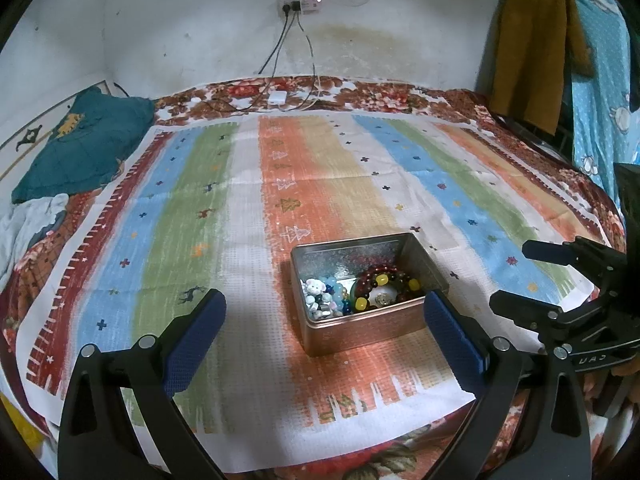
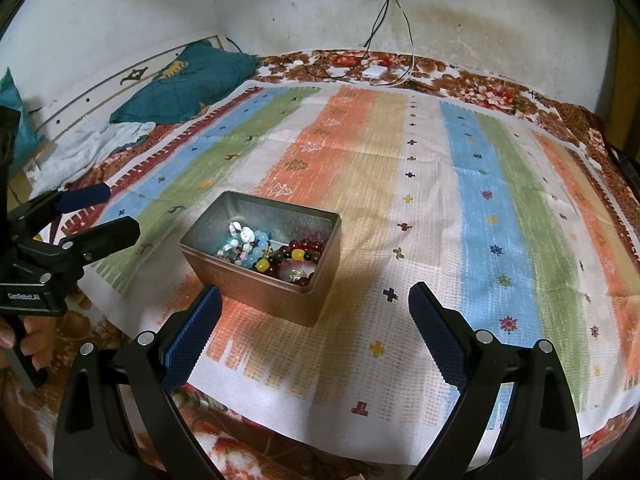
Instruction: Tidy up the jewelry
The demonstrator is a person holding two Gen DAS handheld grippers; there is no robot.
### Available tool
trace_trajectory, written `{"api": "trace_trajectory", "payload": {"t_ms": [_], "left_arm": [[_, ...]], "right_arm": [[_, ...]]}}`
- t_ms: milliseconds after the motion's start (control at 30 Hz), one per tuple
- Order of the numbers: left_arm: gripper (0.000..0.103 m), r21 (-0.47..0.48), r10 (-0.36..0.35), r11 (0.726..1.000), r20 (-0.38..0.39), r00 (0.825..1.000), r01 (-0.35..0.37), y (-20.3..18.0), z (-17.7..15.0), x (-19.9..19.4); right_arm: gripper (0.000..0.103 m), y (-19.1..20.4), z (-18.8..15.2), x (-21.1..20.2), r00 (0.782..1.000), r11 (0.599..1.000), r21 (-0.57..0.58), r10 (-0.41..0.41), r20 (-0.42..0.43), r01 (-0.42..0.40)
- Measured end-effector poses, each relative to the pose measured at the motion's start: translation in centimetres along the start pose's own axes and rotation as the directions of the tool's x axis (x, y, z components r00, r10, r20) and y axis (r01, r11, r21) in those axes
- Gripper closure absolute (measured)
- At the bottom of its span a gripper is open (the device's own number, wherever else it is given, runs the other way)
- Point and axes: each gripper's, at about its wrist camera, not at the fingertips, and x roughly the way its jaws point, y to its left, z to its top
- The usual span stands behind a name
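Observation:
A metal tin (image 1: 360,338) (image 2: 276,300) stands open on the striped cloth (image 1: 240,208) (image 2: 400,160). Inside lie a dark red bead bracelet with yellow beads (image 1: 384,280) (image 2: 298,256) and a pale blue and white bead bracelet (image 1: 322,296) (image 2: 248,242). My left gripper (image 1: 326,300) is open and empty, its fingers on either side of the tin's near edge. My right gripper (image 2: 316,296) is open and empty, just right of the tin's near corner. The right gripper also shows at the right of the left wrist view (image 1: 520,280); the left one shows at the left of the right wrist view (image 2: 104,212).
The cloth lies on a floral bedspread (image 1: 380,94) (image 2: 492,92). A teal pillow (image 1: 80,140) (image 2: 188,80) and a white garment (image 2: 100,140) lie at the far left. A white charger with cables (image 1: 279,97) (image 2: 375,72) sits by the wall. Clothes hang at the far right (image 1: 540,48).

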Motion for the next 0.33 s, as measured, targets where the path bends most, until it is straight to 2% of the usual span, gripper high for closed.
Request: {"api": "trace_trajectory", "payload": {"t_ms": [333], "left_arm": [[0.006, -0.01, -0.007, 1.0, -0.001, 1.0, 0.007, -0.24, 0.01, -0.11]], "right_arm": [[0.008, 0.08, -0.02, 0.0, 1.0, 1.0, 0.0, 0.0, 0.0, 0.0]]}}
